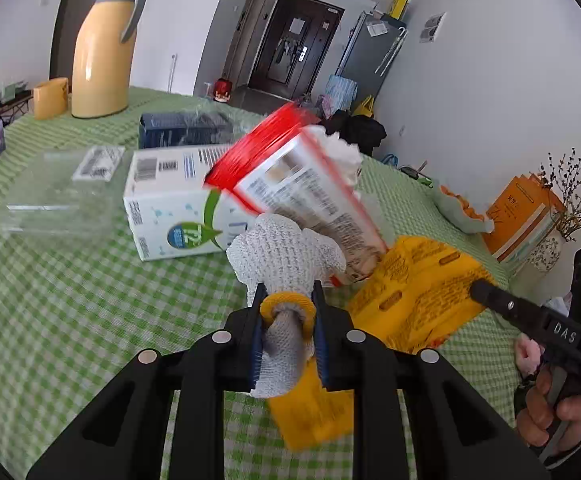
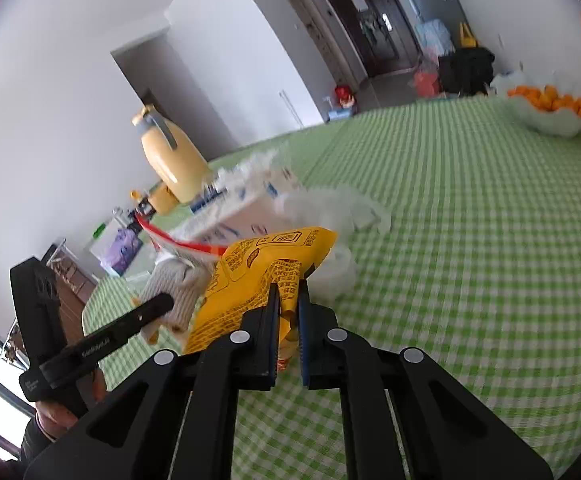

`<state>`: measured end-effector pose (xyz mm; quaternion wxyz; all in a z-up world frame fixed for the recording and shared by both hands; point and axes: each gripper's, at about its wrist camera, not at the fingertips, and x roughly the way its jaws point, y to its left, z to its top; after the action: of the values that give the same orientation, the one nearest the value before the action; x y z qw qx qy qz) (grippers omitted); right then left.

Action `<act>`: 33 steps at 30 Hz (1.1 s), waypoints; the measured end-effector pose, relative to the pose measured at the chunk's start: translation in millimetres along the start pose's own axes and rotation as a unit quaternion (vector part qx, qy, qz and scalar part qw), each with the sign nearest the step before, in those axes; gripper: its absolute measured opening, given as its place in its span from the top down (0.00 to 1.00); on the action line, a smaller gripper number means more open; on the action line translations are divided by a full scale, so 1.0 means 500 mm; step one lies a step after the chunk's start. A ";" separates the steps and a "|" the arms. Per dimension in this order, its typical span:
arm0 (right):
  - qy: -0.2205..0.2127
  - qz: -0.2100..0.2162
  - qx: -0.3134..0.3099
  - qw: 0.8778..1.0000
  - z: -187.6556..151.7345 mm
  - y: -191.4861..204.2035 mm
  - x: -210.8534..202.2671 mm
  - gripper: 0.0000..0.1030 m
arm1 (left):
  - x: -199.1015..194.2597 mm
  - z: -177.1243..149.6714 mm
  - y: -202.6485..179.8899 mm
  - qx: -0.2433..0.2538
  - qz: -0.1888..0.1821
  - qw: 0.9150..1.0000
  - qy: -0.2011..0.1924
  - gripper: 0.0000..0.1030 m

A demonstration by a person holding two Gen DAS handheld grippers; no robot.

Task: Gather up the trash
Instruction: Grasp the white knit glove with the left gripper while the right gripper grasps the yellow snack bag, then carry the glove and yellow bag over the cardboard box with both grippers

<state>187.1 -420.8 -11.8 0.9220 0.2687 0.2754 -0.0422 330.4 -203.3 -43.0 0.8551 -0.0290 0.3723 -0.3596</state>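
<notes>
Green checked tablecloth (image 1: pixel 70 320) lies below both my hands. Tilted downward, my left gripper (image 1: pixel 288 300) is clamped on a white knit glove (image 1: pixel 286 252). Beside it, my right gripper (image 2: pixel 289 300) pinches a yellow wrapper (image 2: pixel 250 280), lifted off the cloth.

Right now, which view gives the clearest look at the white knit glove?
The left wrist view: the white knit glove sits centred, clamped in the left gripper, its weave sharp. The right wrist view shows only a blurred part of it at the left, partly behind the yellow packet.

Red-edged packet (image 1: pixel 290 176) motion-blurred
</notes>
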 end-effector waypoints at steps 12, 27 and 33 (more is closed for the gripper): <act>-0.001 0.041 -0.043 0.998 0.027 0.113 0.027 0.92 | -0.178 0.024 0.027 0.004 0.015 0.997 -0.082 0.82; 0.079 0.142 -0.169 0.972 -0.035 0.486 0.235 0.92 | -0.458 -0.056 0.323 -0.103 0.162 0.969 -0.157 0.82; 0.130 0.214 -0.228 0.941 -0.139 0.698 0.335 0.92 | -0.592 -0.137 0.463 -0.162 0.236 0.941 -0.179 0.82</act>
<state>373.8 -75.5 15.4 0.9021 0.1074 0.3311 0.2550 285.2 171.0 16.2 0.9517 -0.1423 0.2625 -0.0712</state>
